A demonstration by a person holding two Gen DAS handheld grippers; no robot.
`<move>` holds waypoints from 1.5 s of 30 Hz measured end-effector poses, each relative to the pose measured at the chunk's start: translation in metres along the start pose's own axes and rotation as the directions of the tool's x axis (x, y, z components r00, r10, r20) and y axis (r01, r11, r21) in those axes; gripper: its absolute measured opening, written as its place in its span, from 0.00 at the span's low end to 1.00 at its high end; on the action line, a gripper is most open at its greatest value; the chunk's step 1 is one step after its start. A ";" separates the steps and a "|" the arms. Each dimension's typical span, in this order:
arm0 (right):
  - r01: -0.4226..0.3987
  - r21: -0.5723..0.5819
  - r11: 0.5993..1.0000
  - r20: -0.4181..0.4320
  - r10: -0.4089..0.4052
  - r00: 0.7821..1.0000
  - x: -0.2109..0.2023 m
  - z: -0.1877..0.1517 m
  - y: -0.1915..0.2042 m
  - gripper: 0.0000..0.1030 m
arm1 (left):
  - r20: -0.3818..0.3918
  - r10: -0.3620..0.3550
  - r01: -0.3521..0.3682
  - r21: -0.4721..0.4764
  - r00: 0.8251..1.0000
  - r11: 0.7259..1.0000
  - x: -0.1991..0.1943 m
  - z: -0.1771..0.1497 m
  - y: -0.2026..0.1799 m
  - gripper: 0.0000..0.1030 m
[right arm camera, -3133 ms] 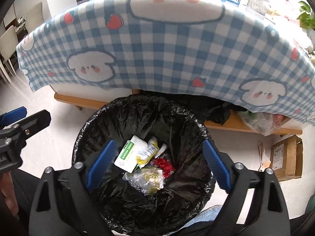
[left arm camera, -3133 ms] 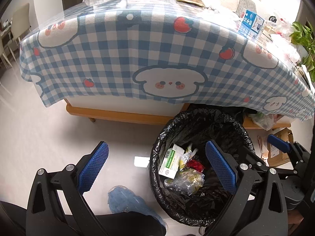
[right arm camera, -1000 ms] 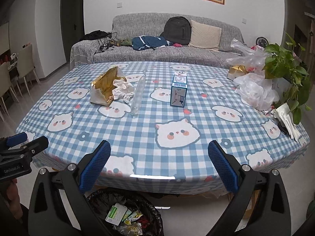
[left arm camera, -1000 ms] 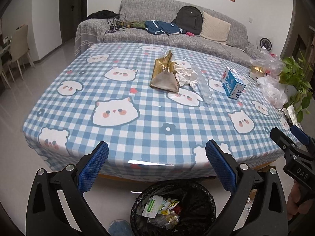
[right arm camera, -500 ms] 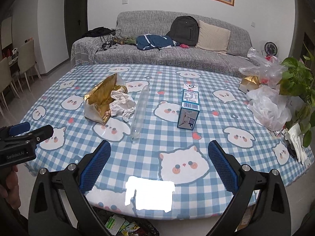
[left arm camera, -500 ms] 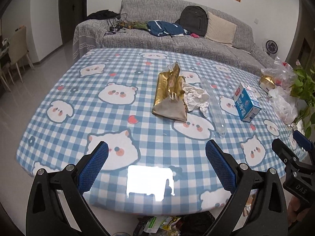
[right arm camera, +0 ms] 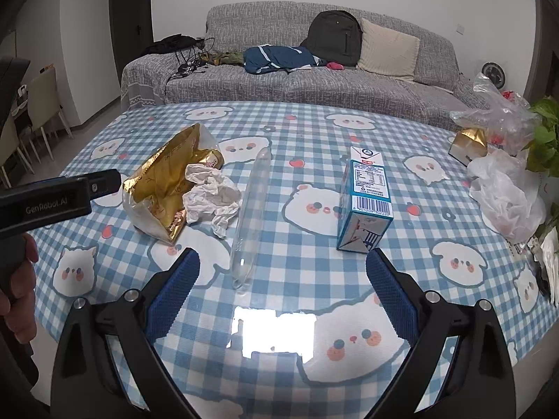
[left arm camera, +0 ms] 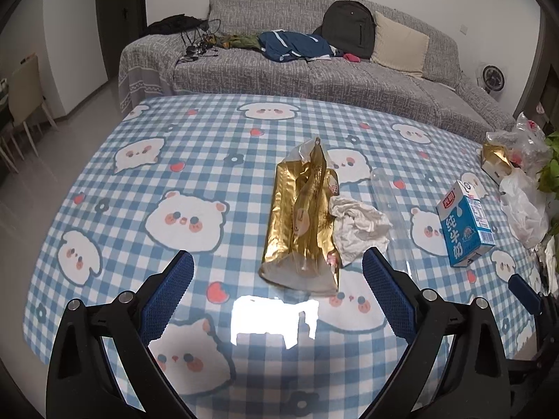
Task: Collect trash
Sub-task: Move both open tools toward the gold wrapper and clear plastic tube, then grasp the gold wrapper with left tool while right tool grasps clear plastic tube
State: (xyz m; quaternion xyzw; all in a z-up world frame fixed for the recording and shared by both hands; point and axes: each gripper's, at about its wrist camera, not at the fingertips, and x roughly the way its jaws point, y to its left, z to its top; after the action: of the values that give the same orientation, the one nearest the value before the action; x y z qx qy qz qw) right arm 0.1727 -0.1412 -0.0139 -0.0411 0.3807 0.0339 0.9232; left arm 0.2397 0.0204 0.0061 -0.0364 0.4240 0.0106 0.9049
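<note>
Blue-padded left hand-held gripper (left arm camera: 277,281) wide apart, empty | right hand-held gripper (right arm camera: 283,284) wide apart, empty

A grey sofa (left arm camera: 314,70) holds a black backpack (left arm camera: 349,26) and beige cushion (left arm camera: 400,47).

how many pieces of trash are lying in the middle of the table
4: a gold bag farthest left, a crumpled tissue against it, a clear plastic tube beside that, and a blue milk carton standing to the right. More may be hidden under the bag.

Glossy gold foil bag (left arm camera: 302,220) (crinkled) beside matt crumpled paper (left arm camera: 360,225).
</note>
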 end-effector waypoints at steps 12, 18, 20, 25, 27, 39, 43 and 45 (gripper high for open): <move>-0.013 0.009 1.000 -0.075 0.014 0.997 0.057 0.019 0.011 0.74 | -0.095 0.022 -0.018 0.049 0.995 0.999 0.075 0.026 -0.015 0.79; -0.031 0.014 0.999 -0.109 0.032 0.994 0.079 0.016 0.011 0.65 | -0.121 0.040 -0.035 0.047 0.992 0.998 0.095 0.026 -0.012 0.68; -0.032 0.004 0.999 -0.118 0.032 0.992 0.083 0.014 0.014 0.58 | -0.118 0.039 -0.034 0.046 0.992 0.998 0.096 0.026 -0.012 0.65; -0.046 -0.008 0.999 -0.135 0.045 0.990 0.089 0.010 0.019 0.46 | -0.133 0.030 -0.026 0.035 0.991 0.999 0.100 0.026 -0.012 0.50; -0.048 -0.005 0.999 -0.142 0.047 0.989 0.090 0.010 0.019 0.40 | -0.140 0.031 -0.025 0.047 0.990 0.999 0.101 0.024 -0.013 0.45; -0.041 -0.013 0.999 -0.146 0.038 0.989 0.088 0.008 0.017 0.24 | -0.150 0.031 -0.022 0.058 0.988 0.998 0.104 0.017 -0.009 0.07; -0.034 -0.005 0.999 -0.139 0.033 0.990 0.085 0.009 0.015 0.23 | -0.131 0.046 -0.037 0.067 0.990 0.997 0.100 0.017 -0.009 0.06; -0.029 -0.001 1.000 -0.132 0.028 0.991 0.084 0.009 0.013 0.23 | -0.122 0.053 -0.046 0.066 0.991 0.997 0.099 0.017 -0.007 0.06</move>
State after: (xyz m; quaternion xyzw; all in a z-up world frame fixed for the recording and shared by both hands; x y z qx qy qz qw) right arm 0.2372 -0.1248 -0.0668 -0.0392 0.4415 0.0449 0.8953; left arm 0.3163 0.0132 -0.0583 0.0019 0.4801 0.0175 0.8770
